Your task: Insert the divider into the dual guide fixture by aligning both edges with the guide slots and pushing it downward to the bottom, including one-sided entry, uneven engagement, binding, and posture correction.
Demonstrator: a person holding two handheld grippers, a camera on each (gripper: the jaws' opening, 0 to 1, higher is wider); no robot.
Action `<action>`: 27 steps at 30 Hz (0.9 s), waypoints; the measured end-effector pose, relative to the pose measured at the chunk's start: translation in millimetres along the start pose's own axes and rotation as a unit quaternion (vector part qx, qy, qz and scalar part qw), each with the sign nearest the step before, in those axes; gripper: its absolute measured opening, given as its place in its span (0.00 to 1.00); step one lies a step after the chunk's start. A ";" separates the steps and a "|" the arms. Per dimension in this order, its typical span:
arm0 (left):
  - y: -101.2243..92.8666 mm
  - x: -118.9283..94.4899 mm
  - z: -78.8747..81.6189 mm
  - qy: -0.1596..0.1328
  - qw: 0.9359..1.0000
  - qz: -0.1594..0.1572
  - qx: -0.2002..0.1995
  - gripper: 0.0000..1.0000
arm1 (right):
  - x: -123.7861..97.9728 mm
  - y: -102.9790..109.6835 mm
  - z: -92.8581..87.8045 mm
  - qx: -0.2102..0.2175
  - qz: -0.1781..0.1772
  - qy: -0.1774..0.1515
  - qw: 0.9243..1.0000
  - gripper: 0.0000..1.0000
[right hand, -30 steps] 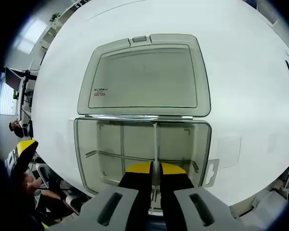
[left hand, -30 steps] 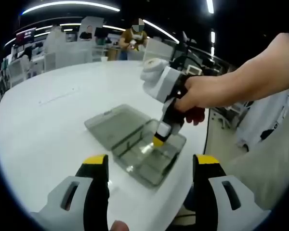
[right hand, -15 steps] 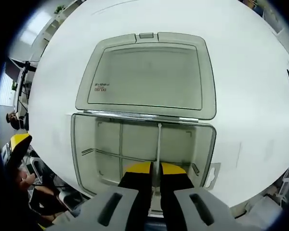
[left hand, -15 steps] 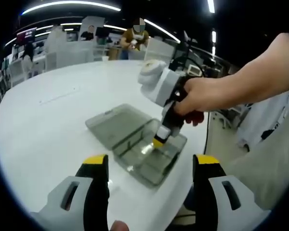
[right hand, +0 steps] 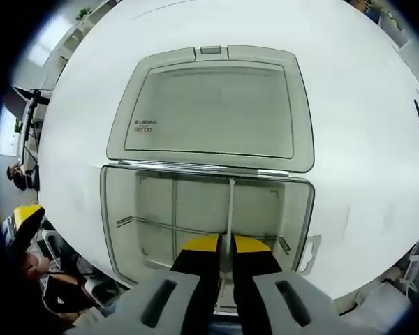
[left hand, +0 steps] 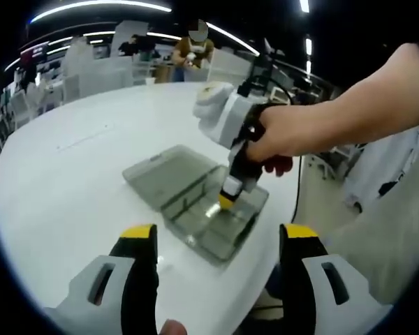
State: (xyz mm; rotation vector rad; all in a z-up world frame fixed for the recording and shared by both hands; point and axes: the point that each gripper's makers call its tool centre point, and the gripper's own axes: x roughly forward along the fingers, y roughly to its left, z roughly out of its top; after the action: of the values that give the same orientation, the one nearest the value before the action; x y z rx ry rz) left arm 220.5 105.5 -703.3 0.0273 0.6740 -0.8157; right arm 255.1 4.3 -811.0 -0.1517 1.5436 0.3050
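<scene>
Clear thin plastic, the divider [right hand: 228, 209] is pinched edge-on between the closed jaws of the right claw [right hand: 221, 246], its long axis running straight ahead into the smoky translucent compartment box [right hand: 126, 223] on the white round worktop [right hand: 349, 105]. The left claw [left hand: 216, 237] is held released, well apart, nearer the worktop's edge.

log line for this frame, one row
right gripper: shut on divider | divider: in open box, upright | left gripper: open, away from box

bare table [left hand: 70, 160] around box [right hand: 209, 209], dividers [right hand: 229, 209] inside
</scene>
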 end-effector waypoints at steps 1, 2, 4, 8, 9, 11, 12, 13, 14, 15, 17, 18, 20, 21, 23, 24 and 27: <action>0.0 -0.2 -0.2 0.001 1.000 0.000 0.000 0.68 | -0.4 0.5 0.5 -0.005 0.003 -0.002 1.000 0.01; 0.1 -0.8 -0.5 0.002 1.000 0.001 0.001 0.68 | -0.5 1.0 1.0 -0.009 0.006 -0.005 1.000 0.02; 0.2 -1.9 -1.2 0.006 1.000 0.002 0.004 0.68 | -1.3 2.1 0.9 -0.010 0.012 -0.006 1.000 0.04; -1.3 -2.6 -0.7 0.012 1.000 0.003 0.009 0.68 | -2.5 3.6 5.0 -0.005 0.028 -0.011 1.000 0.16; -1.7 -2.6 -0.4 0.013 1.000 0.003 0.010 0.68 | -3.2 3.8 4.9 -0.005 0.031 -0.011 0.999 0.16; -2.6 -2.7 0.6 0.015 1.000 0.003 0.012 0.68 | -4.5 2.2 5.3 -0.008 0.033 -0.008 0.999 0.15; -2.9 -2.6 1.2 0.016 1.000 0.003 0.013 0.68 | -6.7 1.1 4.6 -0.006 0.036 -0.005 0.999 0.14; -3.1 -2.5 1.6 0.016 1.000 0.003 0.014 0.68 | -7.8 1.1 4.9 -0.004 0.041 -0.004 0.999 0.14; -3.2 -2.2 1.9 0.017 1.000 0.003 0.015 0.68 | -9.6 0.0 4.5 0.000 0.044 -0.003 0.999 0.14; -3.3 -2.0 2.0 0.018 1.000 0.003 0.016 0.68 | -11.0 -1.2 3.4 -0.002 0.045 -0.001 0.999 0.14; -3.9 -1.6 2.8 0.019 1.000 0.003 0.018 0.68 | -13.8 -2.6 1.4 -0.002 0.050 0.002 0.999 0.13; -4.7 -1.1 3.6 0.019 1.000 0.002 0.019 0.68 | -16.4 -4.7 2.3 0.006 0.056 0.001 0.998 0.13; -5.5 0.2 4.5 0.020 1.000 0.001 0.020 0.68 | -18.9 -4.2 -0.2 0.008 0.064 0.007 0.998 0.12; -6.0 0.7 4.9 0.021 1.000 0.001 0.021 0.68 | -19.4 -5.3 -0.5 0.006 0.064 0.008 0.998 0.10; -7.5 2.0 5.9 0.021 1.000 0.000 0.021 0.68 | -21.2 -6.4 -1.8 0.003 0.063 0.009 0.998 0.11; -8.6 3.1 6.2 0.022 0.999 -0.002 0.024 0.68 | -21.9 -5.0 -3.7 0.004 0.068 0.013 0.998 0.10; -10.0 5.3 6.6 0.023 0.999 -0.003 0.025 0.68 | -21.0 -4.0 -6.2 0.004 0.070 0.019 0.997 0.09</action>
State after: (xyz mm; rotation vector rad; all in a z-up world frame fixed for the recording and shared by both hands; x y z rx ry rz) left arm 219.9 93.2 -698.8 0.0885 0.6973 -0.8398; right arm 250.3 -3.4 -790.6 -0.0431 1.5955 0.4097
